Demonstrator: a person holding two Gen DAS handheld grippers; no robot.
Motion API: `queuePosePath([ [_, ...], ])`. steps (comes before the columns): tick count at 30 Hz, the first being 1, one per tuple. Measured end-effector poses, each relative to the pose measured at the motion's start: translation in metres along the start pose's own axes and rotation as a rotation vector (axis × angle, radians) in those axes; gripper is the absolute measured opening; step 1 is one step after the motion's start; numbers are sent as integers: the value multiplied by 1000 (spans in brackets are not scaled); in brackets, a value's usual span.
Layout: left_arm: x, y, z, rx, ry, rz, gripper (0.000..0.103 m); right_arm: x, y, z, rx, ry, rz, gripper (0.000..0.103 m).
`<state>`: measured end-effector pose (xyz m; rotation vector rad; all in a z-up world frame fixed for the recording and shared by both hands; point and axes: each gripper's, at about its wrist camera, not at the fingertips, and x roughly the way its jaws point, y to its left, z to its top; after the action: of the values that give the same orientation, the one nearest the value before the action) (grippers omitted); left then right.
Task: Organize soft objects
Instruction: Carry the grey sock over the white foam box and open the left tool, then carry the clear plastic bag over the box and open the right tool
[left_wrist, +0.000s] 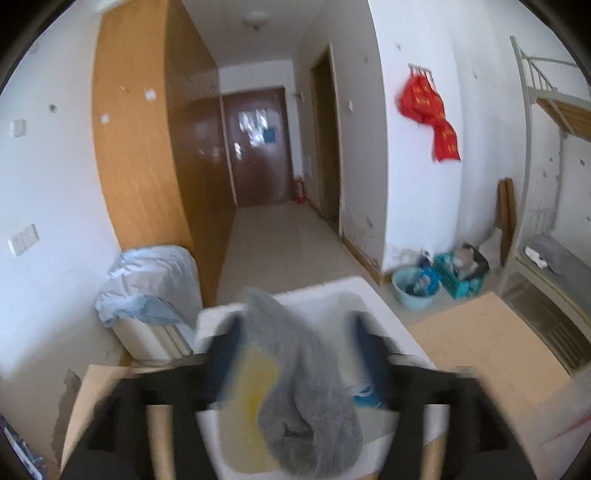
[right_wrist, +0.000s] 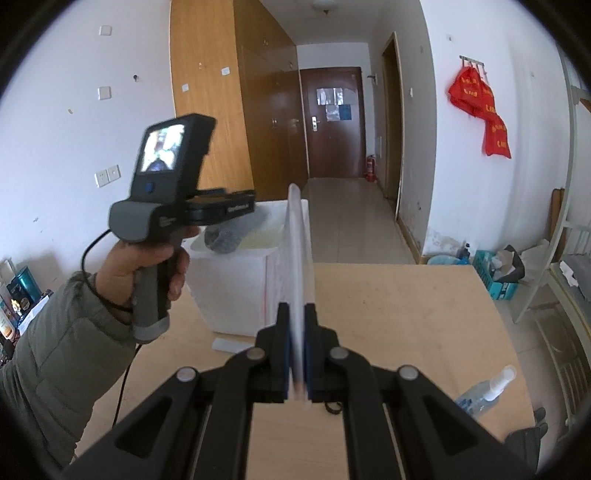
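Grey fuzzy cloth (left_wrist: 306, 387) btwn wide left fingers (left_wrist: 229, 350), right fingers (right_wrist: 284, 350) clamping thin white lid (right_wrist: 295, 258)

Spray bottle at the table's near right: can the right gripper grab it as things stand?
Probably not yet. The right gripper is shut on the white lid, held upright on edge, so its fingers are occupied. The spray bottle itself lies unobstructed on the table.

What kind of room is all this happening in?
Probably a dormitory-style bedroom: a metal bunk bed stands against the wall, tall wooden wardrobes line a short hallway to the entrance door, and a wooden table holds the work.
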<state>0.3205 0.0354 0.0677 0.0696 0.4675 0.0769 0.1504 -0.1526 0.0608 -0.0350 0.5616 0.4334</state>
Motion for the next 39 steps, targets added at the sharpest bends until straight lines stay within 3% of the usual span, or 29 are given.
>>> queuePosePath([
  [1, -7, 1, 1, -3, -37, 13, 94, 0, 0, 0, 0, -2, 0, 8],
  [4, -19, 7, 3, -25, -78, 41, 100, -2, 0, 0, -1, -7, -1, 8],
  [11, -38, 9, -8, -47, -51, -7, 100, -3, 1, 3, -6, -13, 2, 8],
  [27, -136, 36, -75, -95, -83, 58, 100, 0, 22, 19, -65, -37, 26, 8],
  [32, -147, 45, -100, -143, -54, 60, 100, 3, 33, 29, -102, -52, 37, 8],
  [39, -149, 42, -120, -128, -22, 52, 100, 25, 46, 44, -141, -45, 31, 8],
])
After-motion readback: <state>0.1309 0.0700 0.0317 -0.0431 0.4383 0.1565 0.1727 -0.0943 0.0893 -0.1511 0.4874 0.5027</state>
